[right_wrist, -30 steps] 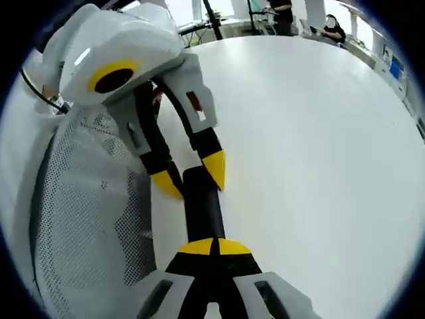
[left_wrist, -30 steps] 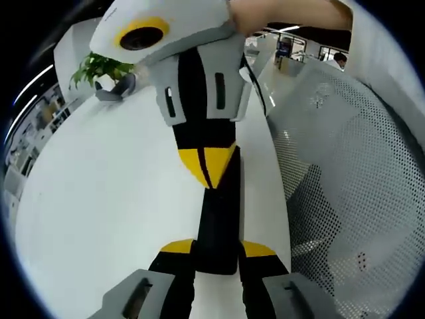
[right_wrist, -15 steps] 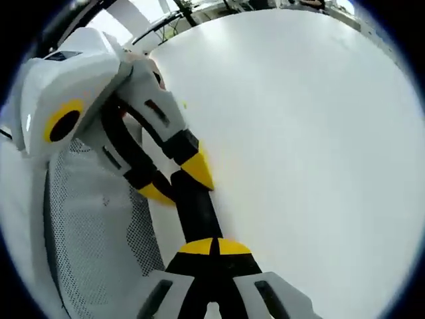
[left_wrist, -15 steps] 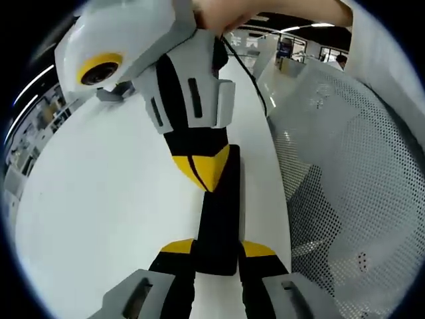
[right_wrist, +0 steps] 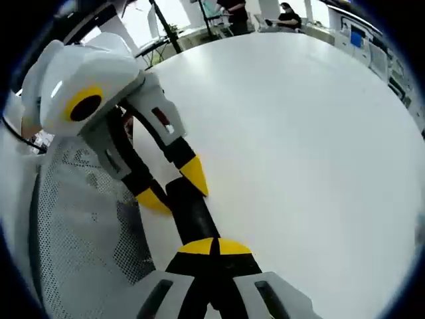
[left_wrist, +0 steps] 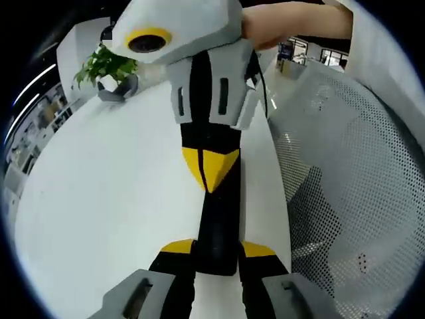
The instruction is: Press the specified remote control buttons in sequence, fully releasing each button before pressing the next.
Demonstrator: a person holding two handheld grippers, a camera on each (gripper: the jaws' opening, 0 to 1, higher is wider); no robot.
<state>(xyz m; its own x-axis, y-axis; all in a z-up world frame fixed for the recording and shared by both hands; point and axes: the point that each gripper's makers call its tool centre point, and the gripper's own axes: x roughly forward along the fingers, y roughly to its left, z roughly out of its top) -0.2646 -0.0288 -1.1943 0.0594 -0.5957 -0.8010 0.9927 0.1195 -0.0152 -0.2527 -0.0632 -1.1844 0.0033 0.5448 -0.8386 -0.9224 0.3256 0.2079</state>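
Note:
A slim black remote control point(left_wrist: 219, 226) lies lengthwise over the white table point(left_wrist: 99, 186). My left gripper point(left_wrist: 218, 249) is shut on its near end, a yellow tip on each side. In the left gripper view, my right gripper point(left_wrist: 209, 169) comes down from above, shut, with its joined yellow tips touching the remote's top face around the middle. In the right gripper view, the right gripper point(right_wrist: 214, 246) rests its shut tips on the remote point(right_wrist: 189, 212). There the left gripper point(right_wrist: 174, 188) clamps the far end of the remote. The buttons are hidden.
A white perforated mesh chair back point(left_wrist: 352, 166) stands close beside the remote and is also seen as a mesh chair back point(right_wrist: 80, 219). A potted plant point(left_wrist: 106, 66) sits at the table's far end. A hand point(left_wrist: 292, 20) holds the right gripper. The broad table point(right_wrist: 299, 146) stretches away.
The right gripper has swung back from a leftward lean to stand straighter over the remote, its tips still on the top face. The left gripper keeps its hold.

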